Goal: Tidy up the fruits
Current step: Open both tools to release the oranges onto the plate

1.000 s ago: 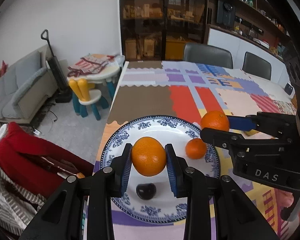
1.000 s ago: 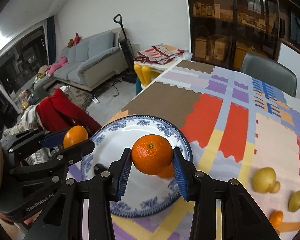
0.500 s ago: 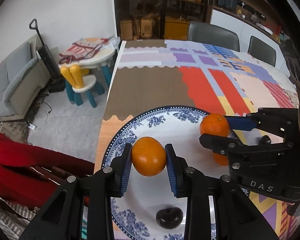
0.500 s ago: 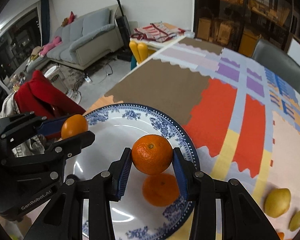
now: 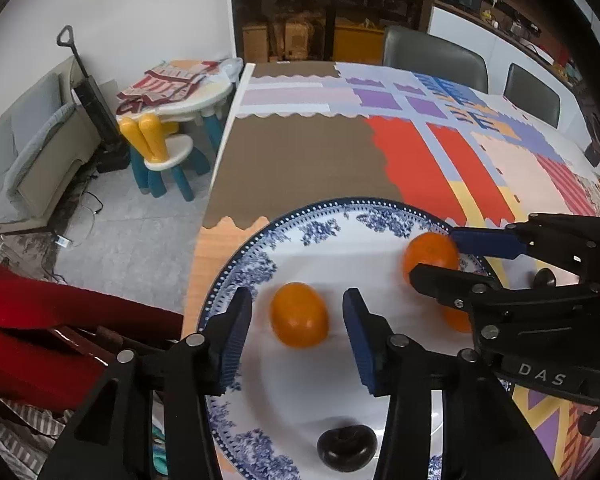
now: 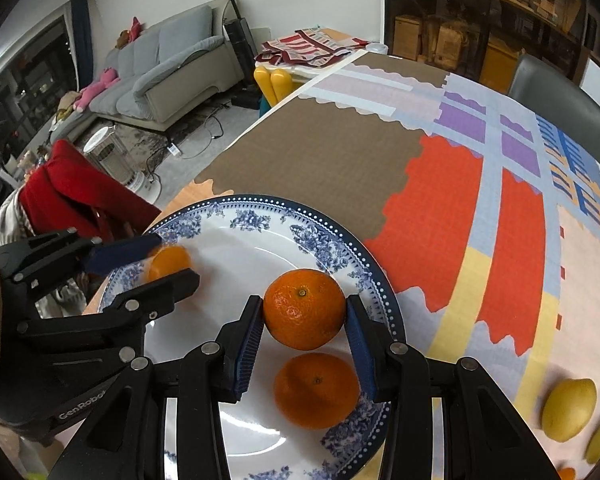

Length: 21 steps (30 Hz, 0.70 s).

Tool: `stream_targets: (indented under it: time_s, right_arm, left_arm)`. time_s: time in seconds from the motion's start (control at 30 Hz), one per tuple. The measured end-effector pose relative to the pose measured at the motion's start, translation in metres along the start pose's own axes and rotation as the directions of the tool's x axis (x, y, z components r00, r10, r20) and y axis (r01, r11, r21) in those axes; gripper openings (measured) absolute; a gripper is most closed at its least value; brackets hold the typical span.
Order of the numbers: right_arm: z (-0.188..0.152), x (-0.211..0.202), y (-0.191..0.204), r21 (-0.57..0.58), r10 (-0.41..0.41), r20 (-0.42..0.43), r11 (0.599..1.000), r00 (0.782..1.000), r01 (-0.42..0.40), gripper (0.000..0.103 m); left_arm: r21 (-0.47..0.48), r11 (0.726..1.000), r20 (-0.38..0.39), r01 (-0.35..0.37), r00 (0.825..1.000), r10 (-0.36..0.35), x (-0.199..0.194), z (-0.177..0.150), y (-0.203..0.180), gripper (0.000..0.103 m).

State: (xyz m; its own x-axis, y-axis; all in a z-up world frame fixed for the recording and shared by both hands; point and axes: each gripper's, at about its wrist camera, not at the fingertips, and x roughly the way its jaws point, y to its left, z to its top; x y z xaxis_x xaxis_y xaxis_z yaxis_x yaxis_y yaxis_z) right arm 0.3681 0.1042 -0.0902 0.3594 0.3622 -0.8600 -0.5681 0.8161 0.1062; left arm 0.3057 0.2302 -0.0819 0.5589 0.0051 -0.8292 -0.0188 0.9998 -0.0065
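A blue-and-white plate point(image 5: 300, 228) point(image 6: 236, 208) lies at the table's near left corner. My left gripper point(image 5: 296, 320) is open; a blurred orange point(image 5: 298, 315) sits between its spread fingers over the plate, also in the right wrist view point(image 6: 168, 261). My right gripper point(image 6: 304, 332) is shut on a mandarin point(image 6: 303, 309), held just above the plate; it shows in the left wrist view point(image 5: 430, 254). Another mandarin point(image 6: 316, 390) lies on the plate below it. A dark plum point(image 5: 346, 446) lies near the plate's front.
Two yellow lemons point(image 6: 568, 410) and a small orange fruit point(image 6: 566, 474) lie on the patterned tablecloth point(image 6: 440, 208) right of the plate. A dark fruit point(image 5: 544, 279) sits beyond the right gripper. The table's left edge point(image 5: 220, 152) drops to the floor; a red garment point(image 5: 40, 312) hangs close by.
My left gripper has opened and let go of its orange, which now sits between the spread fingers over the plate. Both grippers have come lower over the plate. The right still holds its mandarin.
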Motion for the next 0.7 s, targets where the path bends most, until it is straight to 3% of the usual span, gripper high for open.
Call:
stream_targets:
  time_s: [0.2,0.33,0.4,0.53,0.7]
  right_arm:
    - [-0.003,-0.021,-0.001,0.005,-0.002,0.057,1.000,0.998,0.002,0.049]
    - [-0.010,-0.047,0.001,-0.010,-0.026,0.120,1.000,0.992,0.027,0.050]
    - [-0.015,-0.061,0.001,-0.017,-0.044,0.152,0.999,0.987,0.048,0.057]
    - [-0.030,-0.093,0.000,-0.020,-0.084,0.224,0.996,0.971,0.091,0.060]
    - [-0.052,-0.132,-0.004,-0.012,-0.143,0.301,0.988,0.943,0.154,0.070]
  left_arm:
    - [-0.002,0.999,0.034,-0.051,0.998,0.051,-0.023,-0.002,-0.003,0.049]
    - [0.004,0.997,0.078,-0.072,0.994,0.072,-0.045,-0.005,-0.012,0.057]
    - [0.005,0.997,0.101,-0.074,0.992,0.073,-0.057,-0.007,-0.018,0.061]
    - [0.000,0.999,0.154,-0.054,0.987,0.054,-0.085,-0.013,-0.032,0.071]
    - [-0.013,0.999,0.215,-0.033,0.976,0.035,-0.116,-0.018,-0.048,0.076]
